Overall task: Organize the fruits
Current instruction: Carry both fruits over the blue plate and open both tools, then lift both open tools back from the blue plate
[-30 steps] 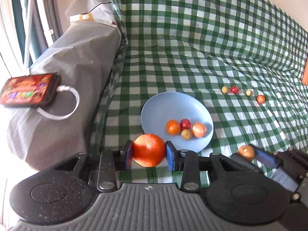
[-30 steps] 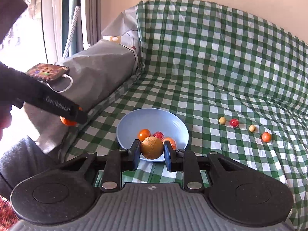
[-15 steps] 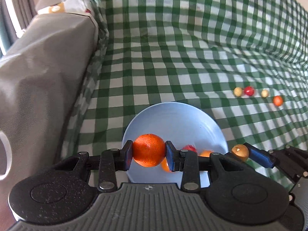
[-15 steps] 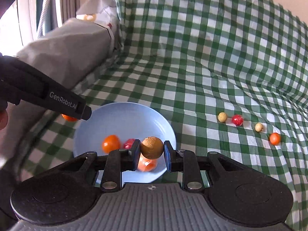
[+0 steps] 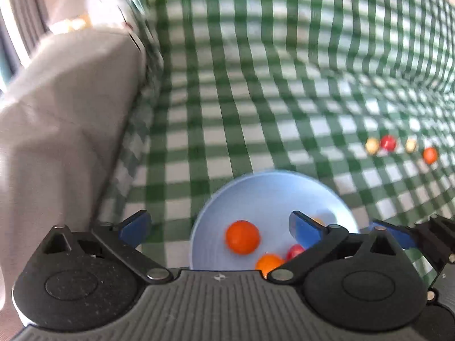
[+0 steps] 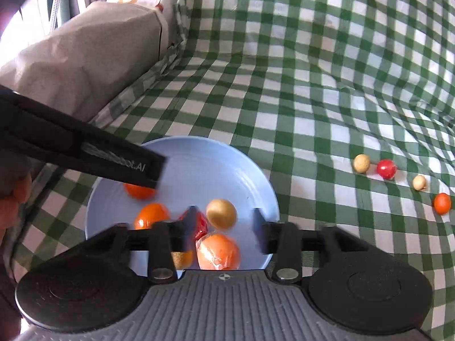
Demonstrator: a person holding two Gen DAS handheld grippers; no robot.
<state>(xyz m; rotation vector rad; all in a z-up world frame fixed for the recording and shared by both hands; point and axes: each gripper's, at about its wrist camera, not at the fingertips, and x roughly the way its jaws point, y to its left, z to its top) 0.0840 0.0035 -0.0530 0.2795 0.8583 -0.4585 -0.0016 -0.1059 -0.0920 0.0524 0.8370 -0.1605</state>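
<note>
A light blue plate [image 5: 264,187] [image 6: 216,156] lies on the green checked cloth with several small fruits in it. My left gripper [image 5: 219,224] is open above the plate, and the orange fruit [image 5: 242,237] sits free in the plate between its fingers. My right gripper [image 6: 224,227] is open too, with the tan fruit [image 6: 221,214] loose between its fingers over the plate. The left gripper's arm [image 6: 85,147] crosses the right wrist view and partly hides an orange fruit [image 6: 139,191].
Several small fruits lie in a row on the cloth to the right: tan [image 6: 361,163], red [image 6: 386,168], tan [image 6: 419,182], orange [image 6: 442,203]. A grey covered bulk [image 6: 85,56] rises on the left beside the plate.
Both grippers have opened over the plate. The orange fruit has left the left gripper and the tan fruit has left the right gripper. Both views moved closer to the plate.
</note>
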